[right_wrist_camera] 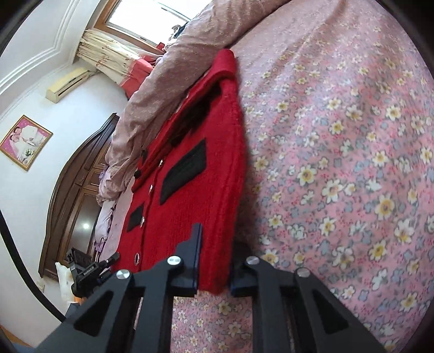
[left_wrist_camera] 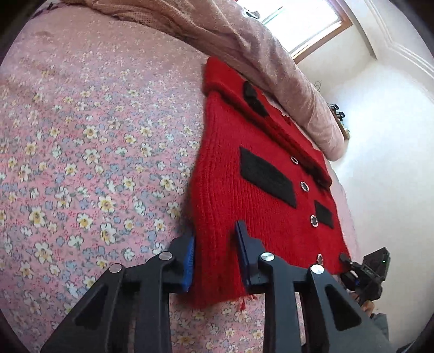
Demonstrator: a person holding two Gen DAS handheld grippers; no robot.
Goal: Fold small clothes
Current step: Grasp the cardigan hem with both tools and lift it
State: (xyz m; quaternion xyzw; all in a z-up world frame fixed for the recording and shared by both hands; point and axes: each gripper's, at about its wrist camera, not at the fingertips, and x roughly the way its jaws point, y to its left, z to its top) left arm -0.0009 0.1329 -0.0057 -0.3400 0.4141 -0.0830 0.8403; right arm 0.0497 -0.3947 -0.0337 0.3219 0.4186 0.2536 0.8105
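**Bedroom around the work surface**

I see a pink floral sheet [left_wrist_camera: 81, 163] filling the left of my left view. A pink quilt [left_wrist_camera: 257, 54] lies bunched across its top. In my right view: window [right_wrist_camera: 141, 19] at top, curtain [right_wrist_camera: 108, 57], air conditioner [right_wrist_camera: 67, 84], framed photo [right_wrist_camera: 25, 141] at left, dark headboard [right_wrist_camera: 73, 179].

sunlit window [right_wrist_camera: 141, 16], white walls [left_wrist_camera: 379, 114]

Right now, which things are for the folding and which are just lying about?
For the folding:
red cardigan
left hand-held gripper
right hand-held gripper

Just lying about:
flowered bedsheet
pink quilt
framed picture
curtain
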